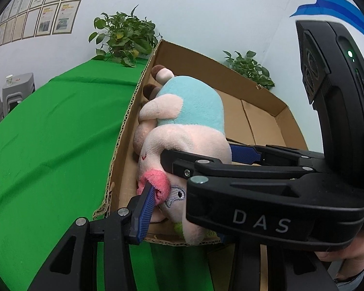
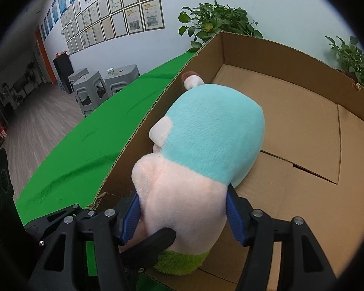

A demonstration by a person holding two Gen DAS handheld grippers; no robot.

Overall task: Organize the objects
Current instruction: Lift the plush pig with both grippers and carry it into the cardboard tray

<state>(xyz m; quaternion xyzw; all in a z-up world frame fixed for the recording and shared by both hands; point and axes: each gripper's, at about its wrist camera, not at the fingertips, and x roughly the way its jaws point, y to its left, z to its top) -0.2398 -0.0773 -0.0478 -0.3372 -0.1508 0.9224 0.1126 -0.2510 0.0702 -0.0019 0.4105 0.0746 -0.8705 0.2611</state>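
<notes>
A pink plush toy with a light blue shirt, brown feet and green tuft lies inside an open cardboard box, against its left wall. My right gripper is shut on the plush toy at its head end, blue pads pressing both sides. In the left wrist view the right gripper's fingers cross over the toy's head. My left gripper is at the toy's face, one blue pad touching the pink snout; its other finger is hidden behind the right gripper.
The cardboard box sits on a green cloth table. Two potted plants stand behind the box by the white wall. Grey stools stand on the floor at left.
</notes>
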